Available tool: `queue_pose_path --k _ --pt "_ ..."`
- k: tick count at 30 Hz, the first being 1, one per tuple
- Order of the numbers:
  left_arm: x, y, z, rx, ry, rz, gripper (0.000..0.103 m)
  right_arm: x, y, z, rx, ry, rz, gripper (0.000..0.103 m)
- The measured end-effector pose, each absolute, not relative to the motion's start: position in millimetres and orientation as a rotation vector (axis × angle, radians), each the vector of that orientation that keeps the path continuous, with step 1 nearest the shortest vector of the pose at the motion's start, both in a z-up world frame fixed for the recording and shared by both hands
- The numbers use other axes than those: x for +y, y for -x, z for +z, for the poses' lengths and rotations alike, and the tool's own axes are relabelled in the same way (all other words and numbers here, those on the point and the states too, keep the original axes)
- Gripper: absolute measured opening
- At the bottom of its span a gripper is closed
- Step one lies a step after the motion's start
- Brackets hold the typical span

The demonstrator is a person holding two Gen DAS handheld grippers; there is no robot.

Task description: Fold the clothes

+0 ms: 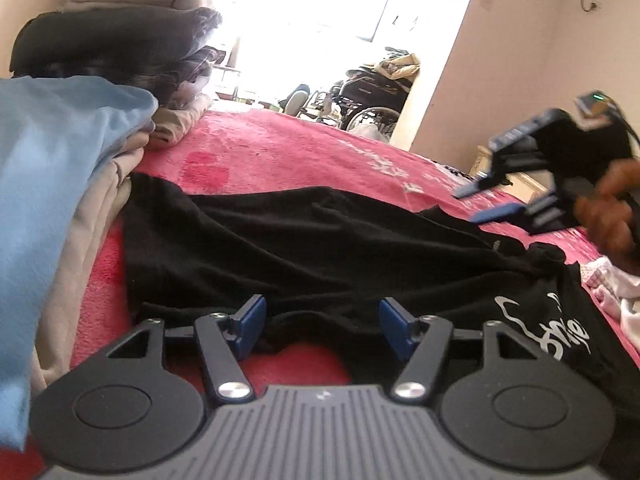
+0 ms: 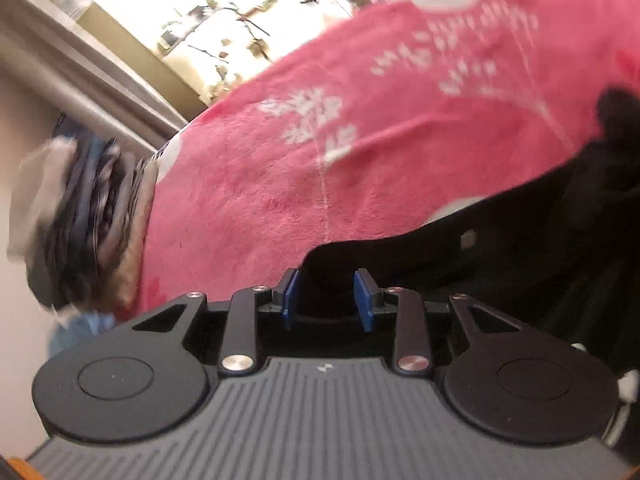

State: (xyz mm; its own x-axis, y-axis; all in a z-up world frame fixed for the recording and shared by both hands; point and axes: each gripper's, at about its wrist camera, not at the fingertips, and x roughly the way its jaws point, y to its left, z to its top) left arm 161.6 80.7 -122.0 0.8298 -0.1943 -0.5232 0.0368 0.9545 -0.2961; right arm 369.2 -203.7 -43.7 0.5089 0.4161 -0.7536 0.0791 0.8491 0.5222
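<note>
I've both jaws apart, empty: left hand-held gripper (image 1: 322, 326) at the black shirt's (image 1: 300, 240) hem, right hand-held gripper (image 2: 328, 300) seemingly beside its edge. I'd pinch matching corners together.

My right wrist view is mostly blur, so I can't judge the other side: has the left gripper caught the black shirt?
Observer: No. The left gripper has its jaws open over the near edge of the black shirt, and the pads are not pressing it.
Operator: Where does my right gripper sit from there?
Observer: The right gripper is in the air past the shirt's right end, above the pink blanket. Its jaws are apart and empty.
Operator: Is any print showing on the shirt?
Observer: Yes, white lettering faces up near its right end.
</note>
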Motion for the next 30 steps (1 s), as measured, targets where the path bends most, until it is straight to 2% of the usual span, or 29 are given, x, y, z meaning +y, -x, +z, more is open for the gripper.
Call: queue_pose_path --k 2,3,9,10,12,13,21,30 --pt "83 -160 -123 0.572 0.296 -0.133 0.067 -194 -383 -51 1.067 -0.554 0.214 0.036" --pt "85 -159 -124 0.568 0.307 -0.138 0.067 -187 -389 -52 1.082 -0.536 0.21 0.042" --pt "89 -159 -127 0.55 0.344 -0.154 0.067 -159 -410 -69 1.16 -0.423 0.18 0.045" --pt "89 -158 -127 0.548 0.346 -0.155 0.067 -156 -410 -71 1.156 -0.4 0.177 0.042" --pt "90 -158 -127 0.546 0.349 -0.157 0.067 -152 -410 -72 1.134 -0.352 0.169 0.016" --pt "90 -158 -127 0.544 0.349 -0.156 0.067 -153 -412 -72 1.127 -0.344 0.17 0.008" --pt "88 -158 -128 0.54 0.337 -0.149 0.066 -147 -426 -47 0.902 -0.316 0.237 0.003" --pt "85 -156 -128 0.538 0.322 -0.144 0.066 -122 -460 -74 0.867 -0.236 0.221 0.002"
